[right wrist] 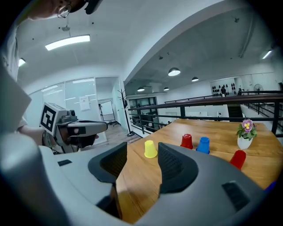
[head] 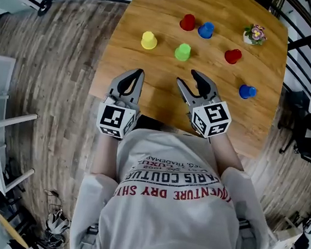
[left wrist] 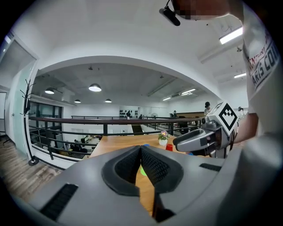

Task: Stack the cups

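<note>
Shirt (head: 175, 205): printed, closest to the head camera, behind both grippers.
Left gripper (head: 138, 73): jaws together, nothing between them, over the table's (head: 158, 94) near edge.
Right gripper (head: 186, 77): jaws apart and empty, short of the cups.
Progress: nothing stacked yet; all six cups stand apart, so every stacking step is left.
Cups: yellow cup (head: 149, 40), green cup (head: 182, 52), red cup (head: 187, 22), blue cup (head: 206, 30), second red cup (head: 233, 56), second blue cup (head: 247, 92); those clearly seen sit mouth-down, with nothing visible inside.
Flower pot (head: 255, 34): holds a small flowering plant.
</note>
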